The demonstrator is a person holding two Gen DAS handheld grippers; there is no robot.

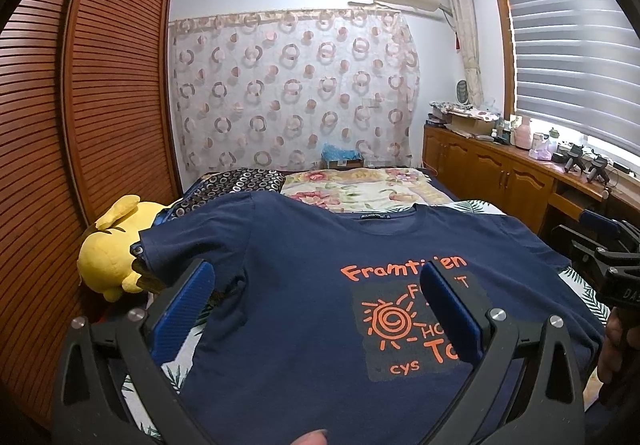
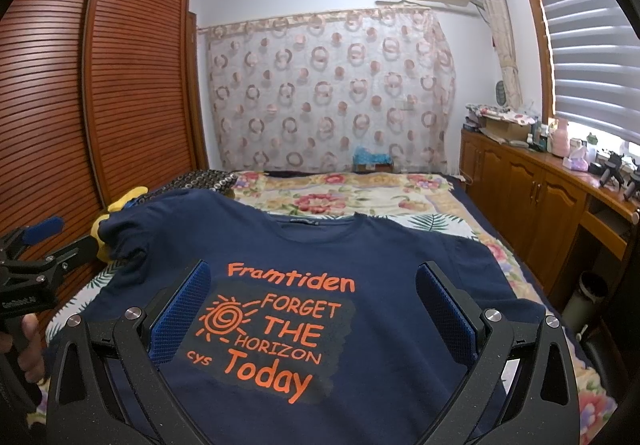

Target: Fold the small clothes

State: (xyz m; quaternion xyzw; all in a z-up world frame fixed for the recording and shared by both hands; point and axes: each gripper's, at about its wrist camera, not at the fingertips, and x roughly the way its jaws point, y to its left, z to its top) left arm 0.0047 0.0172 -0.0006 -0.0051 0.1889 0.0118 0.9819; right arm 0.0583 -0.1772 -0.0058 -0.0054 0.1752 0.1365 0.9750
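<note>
A navy T-shirt (image 1: 304, 285) (image 2: 376, 257) with an orange sun and orange lettering lies spread flat, front up, on the bed, collar at the far end. My left gripper (image 1: 320, 277) hovers open above its left half, blue pads wide apart, nothing between them. Over the print, my right gripper (image 2: 314, 279) is open and holds nothing. At the right edge of the left wrist view the right gripper (image 1: 600, 245) shows again, and the left gripper (image 2: 44, 241) shows at the left edge of the right wrist view.
A yellow plush toy (image 1: 110, 249) lies by the shirt's left sleeve. A floral blanket (image 2: 340, 193) covers the far bed. A slatted wooden wardrobe (image 1: 80, 105) stands on the left, a low wooden cabinet (image 2: 532, 185) with clutter on the right. A fingertip (image 1: 312, 437) shows at the bottom.
</note>
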